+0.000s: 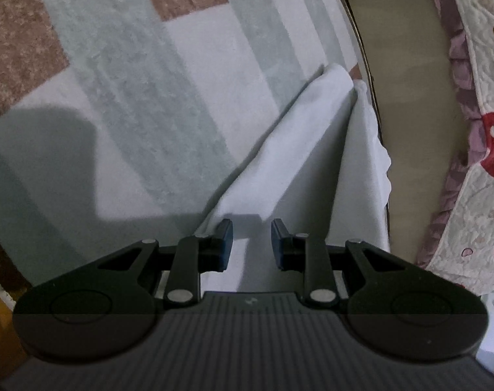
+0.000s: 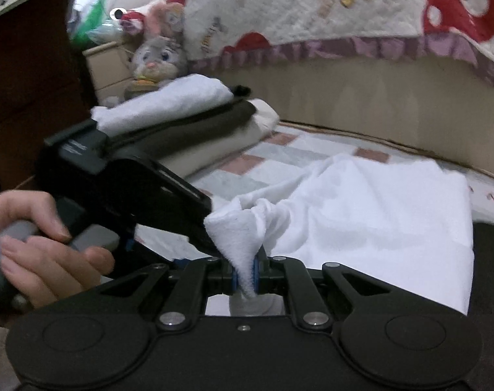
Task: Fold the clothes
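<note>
Cloth [image 2: 361, 215], white, bunched between right gripper [image 2: 245, 277] fingers.

floor: checked rug [image 1: 123, 75] | bed: quilted cover [image 2: 312, 9], beige base [image 2: 361, 94] | plush rabbit [image 2: 158, 60]

The right gripper [image 2: 245, 277] has its fingers [image 2: 233, 280] pinched together. The left gripper [image 1: 251, 244] has its fingers [image 1: 225, 244] parted, gripped by a hand [image 2: 35, 247].
</note>
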